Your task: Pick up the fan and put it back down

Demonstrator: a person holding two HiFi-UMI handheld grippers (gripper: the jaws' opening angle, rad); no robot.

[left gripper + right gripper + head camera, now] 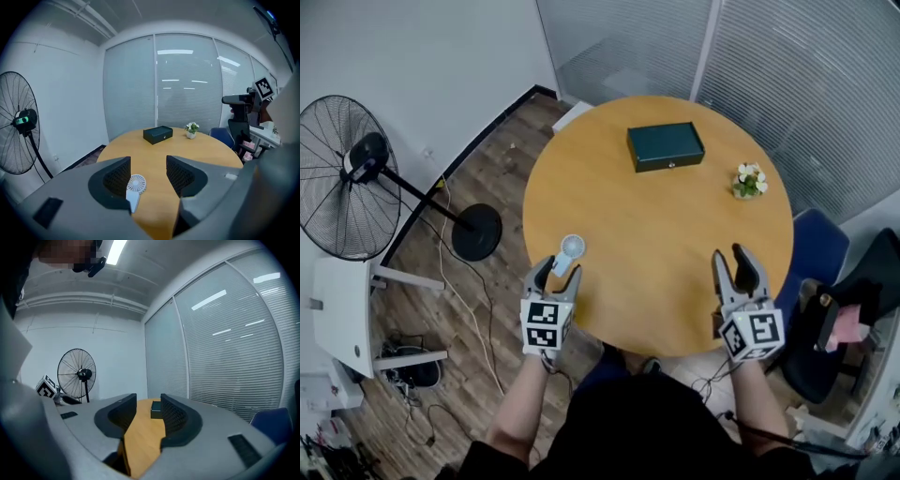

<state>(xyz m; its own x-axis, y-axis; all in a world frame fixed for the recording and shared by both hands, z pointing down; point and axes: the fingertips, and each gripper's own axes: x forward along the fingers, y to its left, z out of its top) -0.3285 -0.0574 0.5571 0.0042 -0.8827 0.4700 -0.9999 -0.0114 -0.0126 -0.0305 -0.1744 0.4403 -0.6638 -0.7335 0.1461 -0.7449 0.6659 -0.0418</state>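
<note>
**Head view.** My left gripper [560,268] had its jaws spread wide with nothing clamped. The small white fan [571,248] lay flat on the round wooden table [656,244]. Its round head was just ahead of those jaw tips and its handle pointed back into the gap. My right gripper [729,256] was equally wide and empty, with bare tabletop ahead of its tips. Far ahead of both pairs of jaws sat a dark green box [666,146] with its lid closed, so its contents could not be seen. Beyond the right jaws and to their right stood a little pot [750,183] holding white flowers. A pedestal fan [342,178] stood on the floor well out to the left of my left jaws.

**Left gripper view.** My pads stood apart. The white fan lay low in the gap, close beside the left pad and partly hidden behind that jaw's tip. It was clear of the right pad. The closed box and the flower pot were in line beyond the gap.

**Right gripper view.** My jaws stood open on nothing. Only tabletop ran between them, with the closed box at its far end, next to the right jaw's tip.
</note>
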